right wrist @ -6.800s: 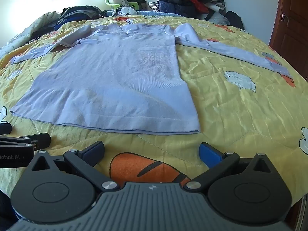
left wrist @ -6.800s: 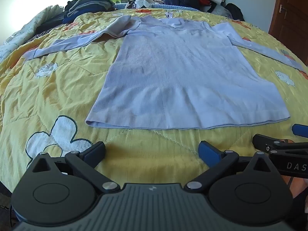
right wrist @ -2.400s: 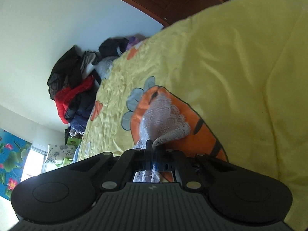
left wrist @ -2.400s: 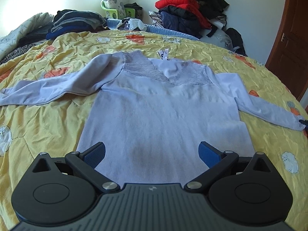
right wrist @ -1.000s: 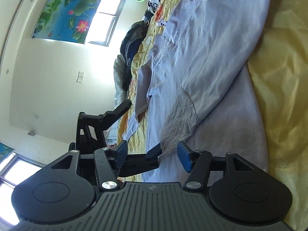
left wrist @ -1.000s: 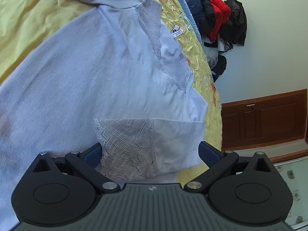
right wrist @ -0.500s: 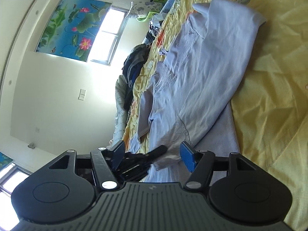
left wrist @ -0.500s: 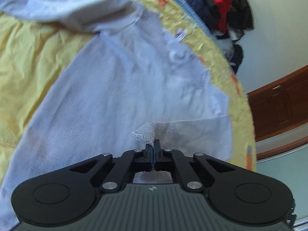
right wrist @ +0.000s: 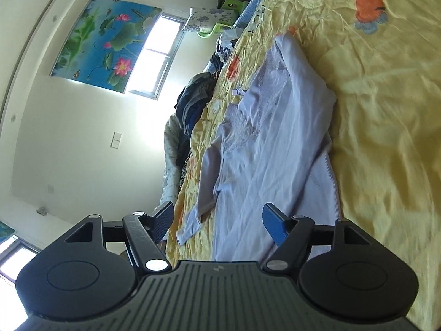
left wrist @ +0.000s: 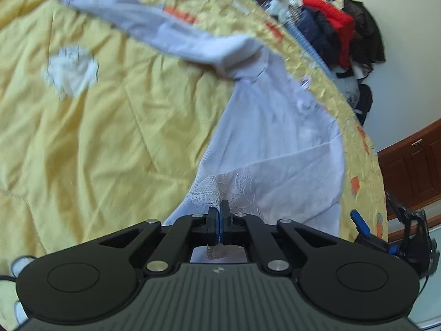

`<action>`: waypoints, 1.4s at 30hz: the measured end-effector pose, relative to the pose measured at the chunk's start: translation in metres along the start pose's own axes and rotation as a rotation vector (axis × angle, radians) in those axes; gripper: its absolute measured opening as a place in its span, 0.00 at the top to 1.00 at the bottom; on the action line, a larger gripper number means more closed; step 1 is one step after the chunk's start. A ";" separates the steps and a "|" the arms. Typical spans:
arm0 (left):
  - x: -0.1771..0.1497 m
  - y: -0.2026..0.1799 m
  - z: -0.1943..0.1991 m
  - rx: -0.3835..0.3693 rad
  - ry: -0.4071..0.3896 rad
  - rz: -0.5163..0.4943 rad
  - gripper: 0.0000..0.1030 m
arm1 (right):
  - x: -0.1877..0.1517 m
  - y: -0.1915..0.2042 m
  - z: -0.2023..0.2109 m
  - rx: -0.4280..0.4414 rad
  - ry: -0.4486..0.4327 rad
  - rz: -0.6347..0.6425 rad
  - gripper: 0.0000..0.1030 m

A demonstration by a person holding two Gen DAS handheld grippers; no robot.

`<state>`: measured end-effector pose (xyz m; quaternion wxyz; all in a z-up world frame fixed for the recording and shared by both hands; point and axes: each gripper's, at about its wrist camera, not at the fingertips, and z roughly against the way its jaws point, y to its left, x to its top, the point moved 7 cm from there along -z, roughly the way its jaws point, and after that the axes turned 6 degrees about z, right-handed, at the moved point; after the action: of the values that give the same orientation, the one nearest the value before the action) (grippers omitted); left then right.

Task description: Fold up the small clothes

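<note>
The bed [left wrist: 82, 138] is being covered by a yellow quilt [right wrist: 386, 110]; a pale lilac top [left wrist: 275, 127] is being spread flat on it, piled clothes [left wrist: 339, 27] at its far edge.

Fine-ribbed matt knit across the pale lilac top [left wrist: 270, 127], openwork lace at its cuff [left wrist: 220, 187]. Crinkled, faintly shiny quilted cloth over the yellow bedspread [left wrist: 91, 138]. Matt black plastic on the left gripper [left wrist: 220, 220], bright metal rivets. Polished brown wood for the cabinet [left wrist: 413, 171].

Left tool [left wrist: 220, 215] clamped tight; right tool [right wrist: 217, 222] spread wide.
</note>
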<state>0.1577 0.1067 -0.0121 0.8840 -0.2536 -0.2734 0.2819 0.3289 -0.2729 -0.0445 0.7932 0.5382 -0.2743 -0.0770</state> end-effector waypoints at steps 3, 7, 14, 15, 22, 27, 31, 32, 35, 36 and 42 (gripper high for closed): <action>0.010 0.003 0.008 0.010 -0.036 -0.007 1.00 | 0.018 -0.003 -0.006 -0.015 -0.034 -0.003 0.28; -0.005 0.014 -0.011 0.075 0.033 -0.001 1.00 | 0.032 -0.018 -0.020 -0.003 -0.038 -0.098 0.27; -0.023 0.018 -0.024 0.085 0.066 -0.018 1.00 | 0.013 -0.018 -0.068 -0.028 0.076 -0.085 0.25; -0.023 0.018 -0.024 0.088 0.065 -0.023 0.99 | 0.011 -0.022 -0.076 -0.050 0.095 -0.091 0.25; -0.016 0.024 -0.013 0.094 0.082 -0.027 0.98 | -0.001 -0.019 -0.078 -0.122 0.136 -0.059 0.26; -0.008 0.035 0.018 0.124 0.024 -0.017 0.96 | -0.025 0.037 -0.083 0.001 0.197 0.026 0.20; 0.004 0.013 0.042 0.066 -0.154 -0.086 0.93 | -0.060 0.067 -0.116 0.117 0.329 -0.019 0.19; 0.002 0.004 0.040 0.025 -0.169 -0.108 0.86 | -0.068 0.069 -0.124 0.124 0.352 -0.027 0.19; -0.010 -0.013 0.015 -0.049 -0.118 -0.157 0.40 | -0.085 0.068 -0.144 0.106 0.389 -0.059 0.19; -0.015 -0.015 0.005 -0.048 -0.106 -0.167 0.39 | -0.088 0.066 -0.147 0.097 0.397 -0.062 0.19; -0.027 0.002 -0.023 -0.057 -0.049 -0.159 0.39 | -0.096 0.040 -0.151 -0.043 0.396 -0.068 0.31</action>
<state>0.1528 0.0843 -0.0393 0.8892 -0.2492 -0.3220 0.2089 0.3197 -0.0942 -0.0837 0.8400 0.5346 -0.0930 -0.0022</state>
